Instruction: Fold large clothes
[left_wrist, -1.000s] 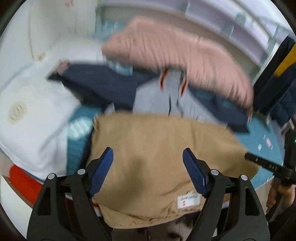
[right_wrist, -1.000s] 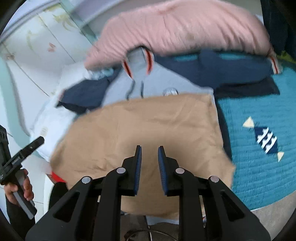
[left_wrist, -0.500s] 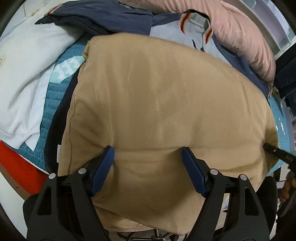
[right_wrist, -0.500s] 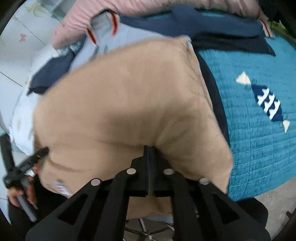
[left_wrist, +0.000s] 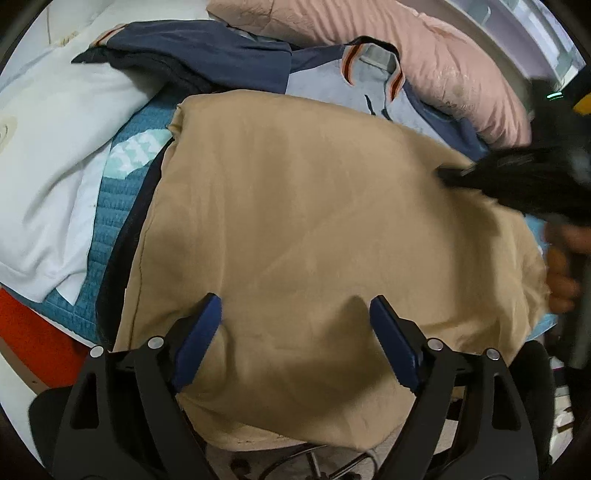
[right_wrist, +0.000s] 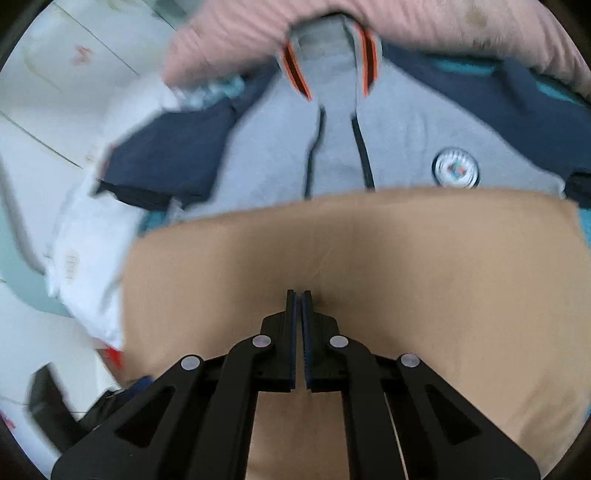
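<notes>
A large tan garment (left_wrist: 314, 206) lies spread over the bed and fills most of the left wrist view. My left gripper (left_wrist: 295, 317) hovers over its near part. Its jaws are opening, the blue pads (left_wrist: 199, 332) stand wide apart, and cloth lies between them, not pressed. In the right wrist view the tan garment (right_wrist: 406, 258) shows a straight far edge. My right gripper (right_wrist: 299, 297) is shut there on a small pucker of that cloth. The left wrist view shows the right gripper (left_wrist: 443, 171) blurred at the garment's far right edge, with a hand (left_wrist: 561, 269) behind it.
A grey and navy jacket (right_wrist: 351, 147) with orange collar stripes lies beyond the tan garment, under a pink quilt (left_wrist: 406, 48). A white garment (left_wrist: 48, 147) covers the left of the teal bed cover (left_wrist: 110, 206). A red item (left_wrist: 29, 332) sits at the near left edge.
The left gripper sank closer to the tan garment and its jaws widened a little. The right gripper shut on the tan cloth, then swept across it; its view is blurred.
</notes>
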